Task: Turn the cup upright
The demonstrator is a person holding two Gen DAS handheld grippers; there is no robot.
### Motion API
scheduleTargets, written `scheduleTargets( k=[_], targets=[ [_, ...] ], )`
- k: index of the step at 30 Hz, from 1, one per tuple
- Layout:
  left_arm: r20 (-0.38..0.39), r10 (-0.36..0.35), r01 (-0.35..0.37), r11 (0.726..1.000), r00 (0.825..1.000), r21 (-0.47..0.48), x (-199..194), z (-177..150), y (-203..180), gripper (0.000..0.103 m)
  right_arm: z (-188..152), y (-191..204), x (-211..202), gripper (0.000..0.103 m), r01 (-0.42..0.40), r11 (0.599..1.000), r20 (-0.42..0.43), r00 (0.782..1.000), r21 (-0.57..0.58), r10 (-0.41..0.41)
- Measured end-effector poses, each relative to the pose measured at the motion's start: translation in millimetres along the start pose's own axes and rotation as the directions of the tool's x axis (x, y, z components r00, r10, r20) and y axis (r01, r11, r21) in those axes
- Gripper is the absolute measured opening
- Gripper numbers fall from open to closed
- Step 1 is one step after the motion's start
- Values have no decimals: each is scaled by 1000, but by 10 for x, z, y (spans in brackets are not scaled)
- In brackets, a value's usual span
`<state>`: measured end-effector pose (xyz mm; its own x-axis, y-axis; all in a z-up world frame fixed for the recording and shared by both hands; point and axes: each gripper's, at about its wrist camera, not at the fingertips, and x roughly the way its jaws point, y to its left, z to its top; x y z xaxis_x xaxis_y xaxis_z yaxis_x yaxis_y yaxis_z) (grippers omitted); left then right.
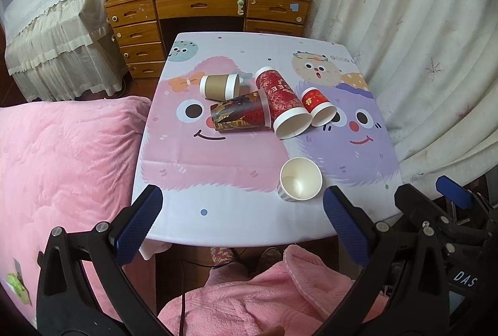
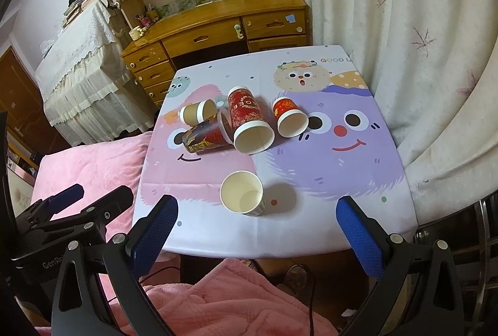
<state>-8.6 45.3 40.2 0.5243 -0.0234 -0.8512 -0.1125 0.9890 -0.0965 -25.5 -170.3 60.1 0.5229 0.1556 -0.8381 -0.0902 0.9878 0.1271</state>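
Five cups on the table [image 1: 218,211] in front of me: four lie on their sides in a cluster at the middle, one stands upright nearer to me. The upright one is a white cup [image 1: 300,179] with a grey striped wall, mouth up, on the cartoon cloth. In the cluster, the tall red cup [image 1: 280,96] has its mouth towards me, the small red cup [image 1: 319,105] lies just beside it on the right, the dark patterned cup [image 1: 239,115] touches its left flank, and the brown sleeved cup [image 1: 219,86] lies behind that. My left gripper [image 1: 242,224] has its fingers spread wide with nothing between them, back at the near edge. My right gripper [image 2: 256,227] is likewise wide apart and holding nothing, with the white cup just beyond its fingertips.
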Motion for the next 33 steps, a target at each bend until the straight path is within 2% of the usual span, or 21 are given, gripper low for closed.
scheduleTargets(
  k=[33],
  targets=[
    [1,-1,1,1000,1000,16,-21,19,-45,102,11,-49,11,103,3,1000,-5,1000,12,-3]
  ],
)
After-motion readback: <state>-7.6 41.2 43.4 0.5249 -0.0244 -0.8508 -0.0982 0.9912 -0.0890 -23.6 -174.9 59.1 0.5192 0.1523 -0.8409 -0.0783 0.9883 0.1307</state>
